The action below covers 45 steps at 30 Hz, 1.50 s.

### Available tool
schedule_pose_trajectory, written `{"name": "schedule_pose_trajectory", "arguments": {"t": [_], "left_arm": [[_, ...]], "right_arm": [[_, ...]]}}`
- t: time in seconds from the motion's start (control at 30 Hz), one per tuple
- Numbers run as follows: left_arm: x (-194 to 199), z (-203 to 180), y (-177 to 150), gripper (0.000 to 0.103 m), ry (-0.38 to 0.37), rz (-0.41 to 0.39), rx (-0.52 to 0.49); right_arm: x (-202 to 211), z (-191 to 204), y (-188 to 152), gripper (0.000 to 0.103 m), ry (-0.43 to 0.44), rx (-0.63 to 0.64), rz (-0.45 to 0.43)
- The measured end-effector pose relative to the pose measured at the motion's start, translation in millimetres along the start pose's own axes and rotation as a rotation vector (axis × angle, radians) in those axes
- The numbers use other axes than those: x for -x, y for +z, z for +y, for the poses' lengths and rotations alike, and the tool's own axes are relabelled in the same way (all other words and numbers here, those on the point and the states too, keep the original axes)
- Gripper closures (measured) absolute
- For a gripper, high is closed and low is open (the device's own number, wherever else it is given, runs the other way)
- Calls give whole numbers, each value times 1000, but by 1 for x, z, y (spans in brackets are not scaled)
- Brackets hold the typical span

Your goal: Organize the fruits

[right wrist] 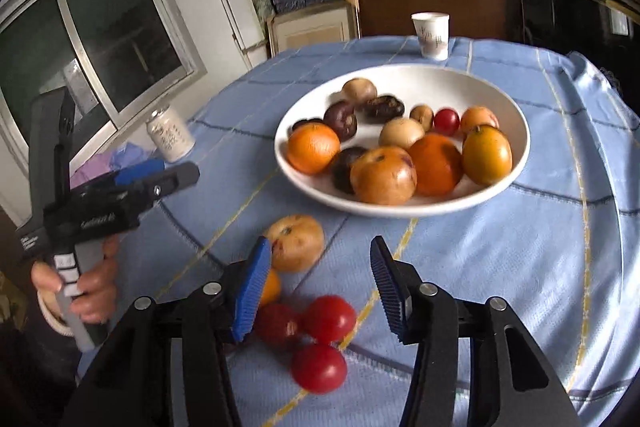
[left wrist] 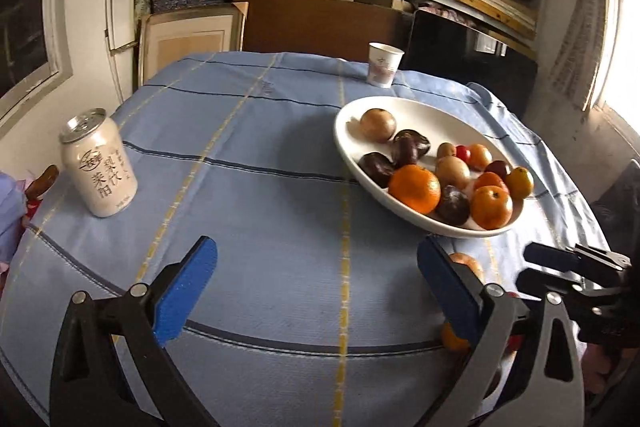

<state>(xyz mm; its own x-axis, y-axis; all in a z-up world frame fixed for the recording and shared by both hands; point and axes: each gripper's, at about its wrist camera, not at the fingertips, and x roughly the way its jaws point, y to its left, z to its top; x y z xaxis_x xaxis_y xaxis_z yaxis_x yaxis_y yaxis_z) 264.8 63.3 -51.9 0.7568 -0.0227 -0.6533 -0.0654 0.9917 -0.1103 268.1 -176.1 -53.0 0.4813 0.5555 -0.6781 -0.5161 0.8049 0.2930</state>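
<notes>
Right gripper [right wrist: 320, 291] gaped wide, empty, poised over loose tomatoes [right wrist: 328, 319] short of plate [right wrist: 400, 211]; left gripper [left wrist: 316, 291] wide, idle.

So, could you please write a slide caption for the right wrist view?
Open right tool above loose red fruits on the blue tablecloth, near a full white bowl.

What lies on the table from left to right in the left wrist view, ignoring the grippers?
Drink can → white fruit bowl → paper cup, set farther back, above the bowl's left half.
</notes>
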Motion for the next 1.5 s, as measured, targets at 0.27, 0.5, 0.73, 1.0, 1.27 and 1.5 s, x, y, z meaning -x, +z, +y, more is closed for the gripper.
{"name": "schedule_pose_trajectory", "arguments": {"t": [0.27,0.5,0.73,1.0,1.27,1.5], "left_arm": [[-7,3,-2,5,-18,49,28],[-13,2,-4,5,-11,68,22],[-16,3,-5,5,-13,86,26],[-17,0,-7,5,-16,92,18],[-18,-4,-9,5,-12,105,3],[-21,-4,-10,5,-7,117,1]], "right_arm": [[20,-5,-25,51,2,4,35],[16,9,-43,52,1,80,101],[8,13,-47,59,-13,95,141],[6,12,-48,59,-22,96,148],[5,13,-48,59,-34,103,150],[3,13,-48,72,-20,103,155]]}}
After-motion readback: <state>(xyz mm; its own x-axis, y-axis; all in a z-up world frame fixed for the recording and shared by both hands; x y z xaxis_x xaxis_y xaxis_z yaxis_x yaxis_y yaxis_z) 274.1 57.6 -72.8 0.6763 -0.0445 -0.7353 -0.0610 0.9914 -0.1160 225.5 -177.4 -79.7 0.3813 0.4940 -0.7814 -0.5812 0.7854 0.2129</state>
